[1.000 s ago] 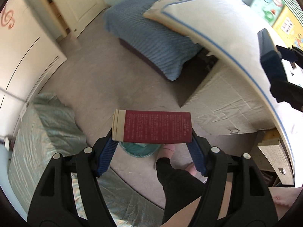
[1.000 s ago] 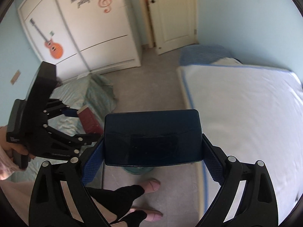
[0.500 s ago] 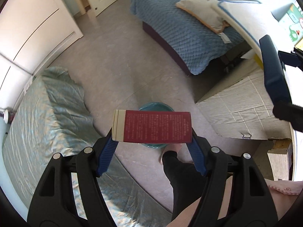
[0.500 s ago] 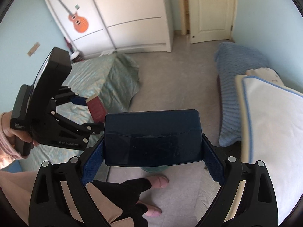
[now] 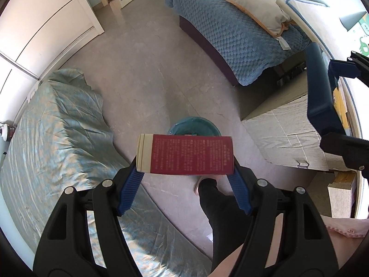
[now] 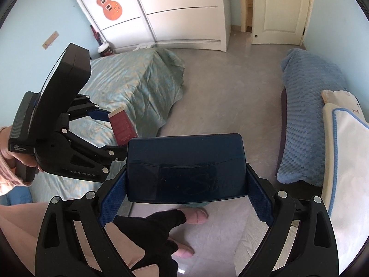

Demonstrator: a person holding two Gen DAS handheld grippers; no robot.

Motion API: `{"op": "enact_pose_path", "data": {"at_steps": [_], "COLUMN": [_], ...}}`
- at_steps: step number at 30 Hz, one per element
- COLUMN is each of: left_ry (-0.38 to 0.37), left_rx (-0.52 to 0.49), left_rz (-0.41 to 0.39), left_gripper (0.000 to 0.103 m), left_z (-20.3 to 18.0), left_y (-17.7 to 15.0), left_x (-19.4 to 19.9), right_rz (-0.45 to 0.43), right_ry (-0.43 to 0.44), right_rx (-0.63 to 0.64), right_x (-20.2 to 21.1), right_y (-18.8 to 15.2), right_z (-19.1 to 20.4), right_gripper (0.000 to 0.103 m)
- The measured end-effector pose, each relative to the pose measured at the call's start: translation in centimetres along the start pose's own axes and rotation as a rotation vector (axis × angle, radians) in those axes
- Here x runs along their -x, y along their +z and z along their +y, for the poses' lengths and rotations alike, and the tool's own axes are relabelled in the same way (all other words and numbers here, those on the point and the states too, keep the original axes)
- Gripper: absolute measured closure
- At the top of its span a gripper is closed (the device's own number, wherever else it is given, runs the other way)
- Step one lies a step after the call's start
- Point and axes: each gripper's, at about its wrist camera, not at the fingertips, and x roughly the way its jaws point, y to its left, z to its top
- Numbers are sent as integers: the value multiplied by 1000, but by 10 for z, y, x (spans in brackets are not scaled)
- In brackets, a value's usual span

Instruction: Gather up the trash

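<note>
On the far left lies a bed under a wrinkled green satin cover, with a white wardrobe behind it that bears an orange guitar sticker. The left gripper points down at the floor and is clamped on a dark red carton, its blue pads pressing the two short ends; the carton has a cream band at its left end and rows of small white print too fine to read. Directly under the carton on the grey floor stands a round teal waste bin; something small shows at its rim, but what it holds cannot be made out. The housing of that gripper, seen from the right wrist, carries white lettering that reads roughly "GenRobot.AI". To the right, the right gripper grips a dark navy box by its ends, a faint cursive mark on its face unreadable. Further right sits a blue quilted bench holding a cream pillow.
</note>
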Motion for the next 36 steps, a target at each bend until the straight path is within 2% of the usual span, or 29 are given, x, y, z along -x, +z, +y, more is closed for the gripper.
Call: {"op": "enact_pose_path", "data": {"at_steps": [18, 22, 23, 24, 26, 30, 36], "left_ry": [-24, -43, -45, -51, -55, -61, -59], "left_rx": [-18, -19, -21, -22, -21, -53, -59], "left_rz": [25, 29, 34, 38, 41, 58, 55], "left_gripper": [36, 34, 29, 18, 9, 7, 7], "left_z": [5, 8, 8, 9, 11, 10, 7], "left_y": [-2, -3, -4, -5, -6, -9, -6], "left_x": [-13, -18, -20, -22, -25, -30, -30], "right_rz": [50, 53, 61, 67, 73, 88, 80], "right_ry": [15, 56, 77, 93, 108, 155, 146], "right_rx": [33, 7, -5, -10, -16, -27, -56], "right_x": [-18, -18, -19, -19, -20, -21, -21], "right_y": [9, 16, 18, 20, 21, 22, 22], "right_z": [5, 3, 1, 0, -3, -4, -8], "right_gripper": [11, 11, 11, 11, 11, 10, 10]}}
